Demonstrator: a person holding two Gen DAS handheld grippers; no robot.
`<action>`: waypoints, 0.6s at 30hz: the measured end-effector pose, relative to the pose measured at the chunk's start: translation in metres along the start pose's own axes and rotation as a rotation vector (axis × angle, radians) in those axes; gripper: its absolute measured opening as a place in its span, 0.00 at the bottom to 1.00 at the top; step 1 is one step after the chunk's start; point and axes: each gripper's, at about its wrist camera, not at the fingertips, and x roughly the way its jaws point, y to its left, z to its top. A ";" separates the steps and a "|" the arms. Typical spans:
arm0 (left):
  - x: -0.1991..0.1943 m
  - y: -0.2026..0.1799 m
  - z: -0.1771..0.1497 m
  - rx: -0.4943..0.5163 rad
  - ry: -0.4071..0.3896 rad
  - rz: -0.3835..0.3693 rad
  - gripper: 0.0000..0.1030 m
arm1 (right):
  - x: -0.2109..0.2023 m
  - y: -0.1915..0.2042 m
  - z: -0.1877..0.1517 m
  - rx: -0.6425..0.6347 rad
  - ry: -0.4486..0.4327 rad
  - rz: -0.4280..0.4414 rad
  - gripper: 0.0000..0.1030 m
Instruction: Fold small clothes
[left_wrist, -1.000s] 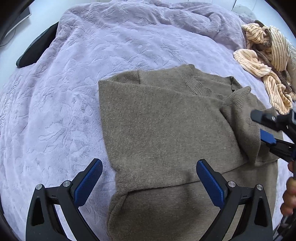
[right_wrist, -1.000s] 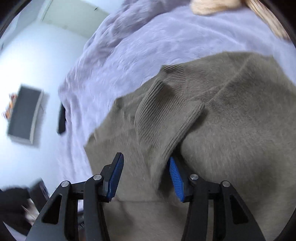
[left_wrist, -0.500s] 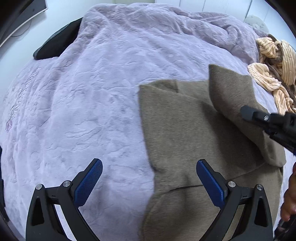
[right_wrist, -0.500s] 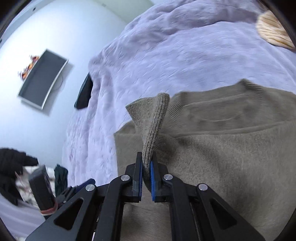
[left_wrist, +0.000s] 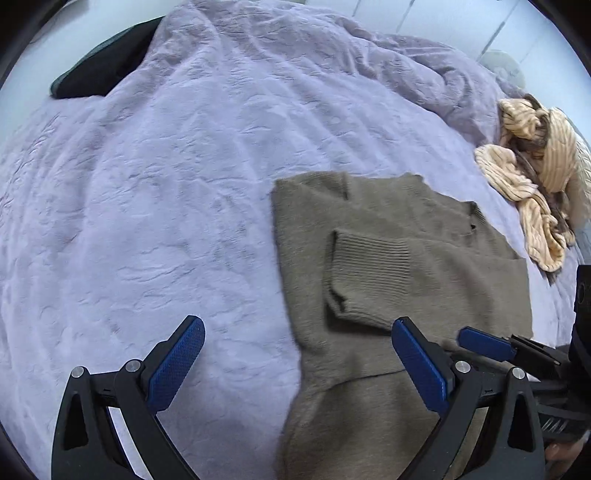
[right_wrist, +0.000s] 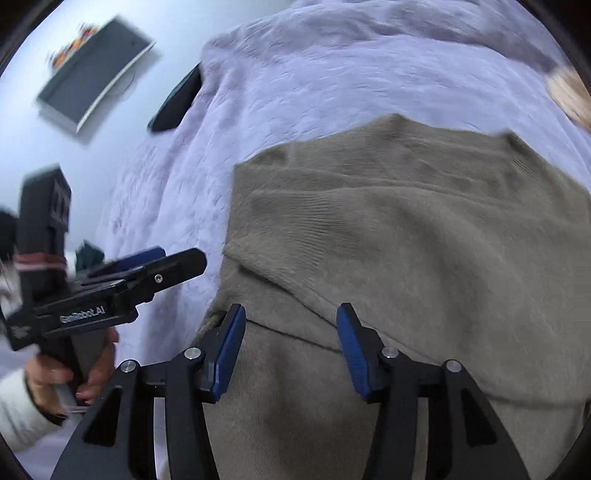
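Observation:
An olive-brown knit sweater (left_wrist: 424, 240) lies flat on the lilac blanket (left_wrist: 166, 184). One sleeve is folded across its body, with the ribbed cuff (left_wrist: 369, 266) resting on top. My left gripper (left_wrist: 297, 363) hovers open over the sweater's left edge, one finger above the blanket and the other above the knit. My right gripper (right_wrist: 290, 350) is just above the sweater (right_wrist: 406, 240). Its jaws are opening and nothing is pinched between them. One of its pads (left_wrist: 484, 343) shows beside the left gripper's right finger.
A crumpled cream striped garment (left_wrist: 532, 173) lies on the blanket to the sweater's far right. A dark object (left_wrist: 103, 70) sticks out from under the blanket's far left edge. A hand (right_wrist: 74, 369) grips the left gripper's handle. A dark flat panel (right_wrist: 92, 74) sits beyond the bed.
The right gripper shut on the sleeve cuff, carried it across the sweater, then let it go. The sleeve now lies folded on the body. The left gripper shifted left, staying open.

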 end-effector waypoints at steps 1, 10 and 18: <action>0.002 -0.005 0.001 0.021 0.005 -0.001 0.99 | -0.011 -0.017 -0.003 0.083 -0.021 0.020 0.54; 0.030 -0.052 0.006 0.148 0.088 -0.030 0.79 | -0.095 -0.155 -0.072 0.627 -0.164 -0.001 0.54; 0.050 -0.066 0.003 0.138 0.151 -0.049 0.58 | -0.107 -0.221 -0.092 0.862 -0.254 -0.008 0.05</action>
